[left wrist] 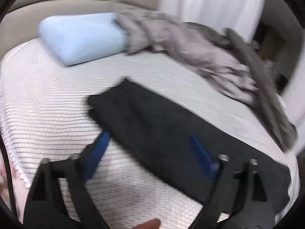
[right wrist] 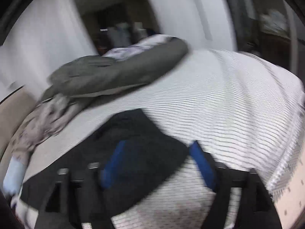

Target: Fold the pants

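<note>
The black pants [left wrist: 156, 129] lie flat as a long folded strip across the white mattress [left wrist: 47, 99]. My left gripper [left wrist: 148, 139] is open and empty, with its blue fingers [left wrist: 99, 152] straddling the strip's near edge. In the right wrist view the pants [right wrist: 133, 152] lie at lower left. My right gripper [right wrist: 158, 152] is open and empty over the pants' end, its left finger [right wrist: 112, 164] above the cloth and its right one above the mattress [right wrist: 228, 105]. Both views are motion-blurred.
A light blue pillow [left wrist: 82, 38] lies at the head of the bed. A crumpled grey-beige blanket [left wrist: 181, 45] and an olive quilt [right wrist: 118, 74] are heaped along the far side. A beige headboard [left wrist: 57, 9], white curtains and a dark doorway [right wrist: 114, 19] stand behind.
</note>
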Motion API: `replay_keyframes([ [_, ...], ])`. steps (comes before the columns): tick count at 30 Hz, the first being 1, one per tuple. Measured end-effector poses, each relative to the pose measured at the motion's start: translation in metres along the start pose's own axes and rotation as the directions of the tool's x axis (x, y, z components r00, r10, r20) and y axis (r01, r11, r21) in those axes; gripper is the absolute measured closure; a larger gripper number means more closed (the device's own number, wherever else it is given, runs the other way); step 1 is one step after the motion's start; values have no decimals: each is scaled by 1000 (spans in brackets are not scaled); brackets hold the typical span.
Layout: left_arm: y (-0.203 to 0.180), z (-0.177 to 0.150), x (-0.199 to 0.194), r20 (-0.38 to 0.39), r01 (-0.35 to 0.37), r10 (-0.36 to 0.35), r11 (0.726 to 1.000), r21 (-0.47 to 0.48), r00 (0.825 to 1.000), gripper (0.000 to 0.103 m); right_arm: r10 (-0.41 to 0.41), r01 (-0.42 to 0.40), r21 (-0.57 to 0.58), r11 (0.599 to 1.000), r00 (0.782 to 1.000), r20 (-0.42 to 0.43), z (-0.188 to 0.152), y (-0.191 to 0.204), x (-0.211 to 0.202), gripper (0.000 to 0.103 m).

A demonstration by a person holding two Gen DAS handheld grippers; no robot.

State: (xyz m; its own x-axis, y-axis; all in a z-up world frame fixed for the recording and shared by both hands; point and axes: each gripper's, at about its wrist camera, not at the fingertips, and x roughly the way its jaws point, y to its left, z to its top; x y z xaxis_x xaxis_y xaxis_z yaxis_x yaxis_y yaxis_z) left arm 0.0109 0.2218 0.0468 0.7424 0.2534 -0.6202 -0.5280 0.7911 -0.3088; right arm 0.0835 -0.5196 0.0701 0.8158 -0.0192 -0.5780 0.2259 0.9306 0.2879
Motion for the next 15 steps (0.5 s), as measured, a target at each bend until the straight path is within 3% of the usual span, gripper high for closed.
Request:
replay_keyframes([
  [1, -13, -3, 2, -12, 35, -35, 999, 37, 999, 0, 52, -52, -41, 998, 999, -8, -3, 14, 2, 4],
  [3, -50, -17, 7, -62, 110, -102, 986, 128, 993, 1, 97, -104, -135, 985, 994, -57, -13, 50, 13, 2],
  [8, -138, -58, 20, -132, 255, -228, 932, 258, 965, 1, 84, -142, -321, 936, 979, -186, -50, 123, 49, 1],
  [12, -207, -108, 36, -271, 364, -281, 869, 335, 921, 1, 142, -252, -420, 872, 951, -276, -77, 171, 62, 1],
  [15, -241, -147, 48, -384, 407, -265, 841, 357, 885, 1, 96, -261, -515, 816, 941, -325, -102, 206, 78, 1],
])
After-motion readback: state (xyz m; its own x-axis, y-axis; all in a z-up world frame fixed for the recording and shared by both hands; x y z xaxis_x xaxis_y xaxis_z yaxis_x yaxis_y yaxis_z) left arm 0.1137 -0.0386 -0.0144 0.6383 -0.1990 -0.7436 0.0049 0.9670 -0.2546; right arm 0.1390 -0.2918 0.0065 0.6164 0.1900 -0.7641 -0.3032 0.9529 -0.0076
